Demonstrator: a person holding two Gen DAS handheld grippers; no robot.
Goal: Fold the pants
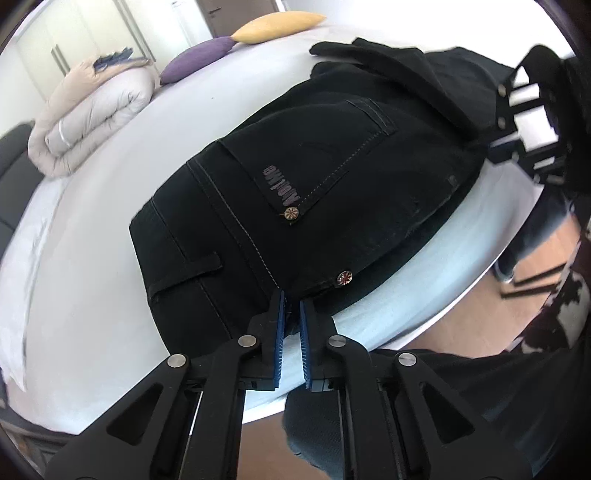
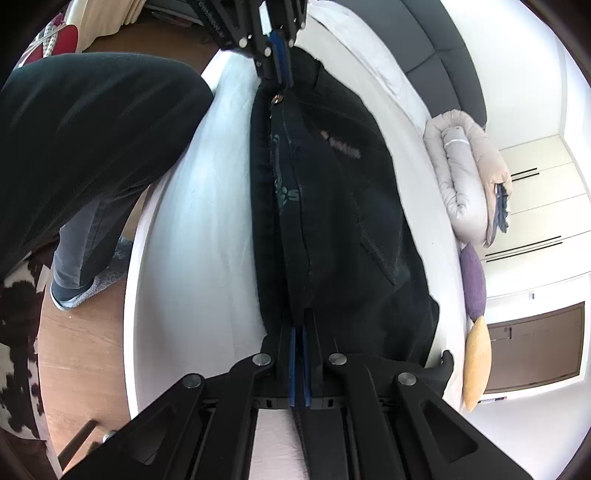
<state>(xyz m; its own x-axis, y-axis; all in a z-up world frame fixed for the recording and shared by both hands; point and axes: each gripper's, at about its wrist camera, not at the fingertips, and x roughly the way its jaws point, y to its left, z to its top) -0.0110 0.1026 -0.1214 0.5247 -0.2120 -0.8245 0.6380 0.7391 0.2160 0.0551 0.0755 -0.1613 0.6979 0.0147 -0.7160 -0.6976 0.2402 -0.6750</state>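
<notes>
Black pants (image 1: 314,177) lie on the white bed (image 1: 92,258), back pocket up, with a leg folded over at the far end. My left gripper (image 1: 291,306) is shut on the waistband edge near a metal rivet. In the right wrist view the pants (image 2: 332,206) stretch lengthwise between both grippers. My right gripper (image 2: 300,321) is shut on the pants at the near end. The left gripper (image 2: 279,70) shows at the far end, clamped on the waistband. The right gripper (image 1: 491,144) shows in the left wrist view at the far edge of the pants.
A rolled beige duvet (image 1: 92,118), a purple pillow (image 1: 199,59) and a yellow pillow (image 1: 277,24) lie at the far side of the bed. The person's legs (image 2: 85,155) stand beside the bed on a wooden floor (image 2: 81,350). A wardrobe (image 2: 546,206) stands beyond.
</notes>
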